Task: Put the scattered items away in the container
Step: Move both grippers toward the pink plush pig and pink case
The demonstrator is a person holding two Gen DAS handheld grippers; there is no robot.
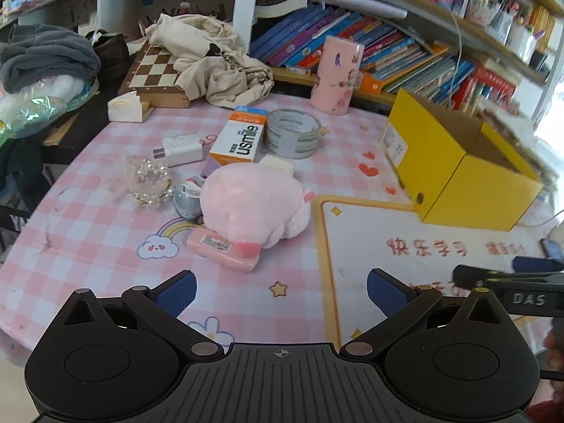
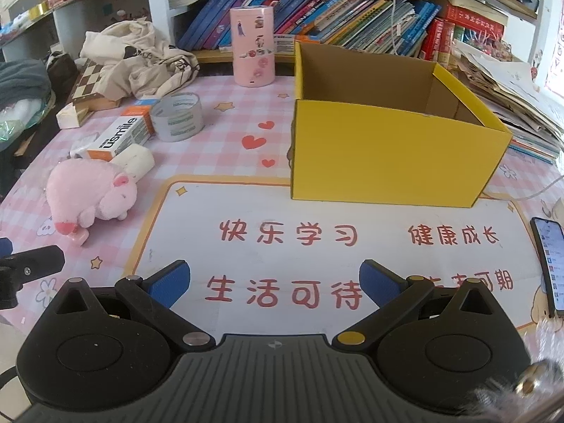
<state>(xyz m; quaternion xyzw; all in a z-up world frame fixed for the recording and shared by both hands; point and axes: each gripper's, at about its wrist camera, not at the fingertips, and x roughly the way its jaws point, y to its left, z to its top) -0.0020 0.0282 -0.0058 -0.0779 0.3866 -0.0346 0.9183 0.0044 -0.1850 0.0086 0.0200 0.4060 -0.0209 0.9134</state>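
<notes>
Both tools hover spread wide and empty over a pink-checked bench [image 1: 88, 232], apparently poised before the first pick of a tidy-up. The left tool [image 1: 280, 290] faces the clutter, which sits bunched on the left half of the bench: a pink plush pig [image 1: 255, 206] lying over a pink case [image 1: 224, 248], a white-and-orange usmile box [image 1: 239, 137] touching a roll of clear tape [image 1: 293, 133], a white charger [image 1: 179, 149], a beaded hair tie [image 1: 149, 185] and a small tape dispenser [image 1: 188, 197]. The right tool [image 2: 274, 283] points across a printed desk mat [image 2: 317, 218] at the open yellow box [image 2: 394, 162], which stands empty at the mat's far edge, well apart from the scattered items. The split suggests one hand gathers while the other waits near the container; the plush, nearest the left tool, looks the likeliest first pick
</notes>
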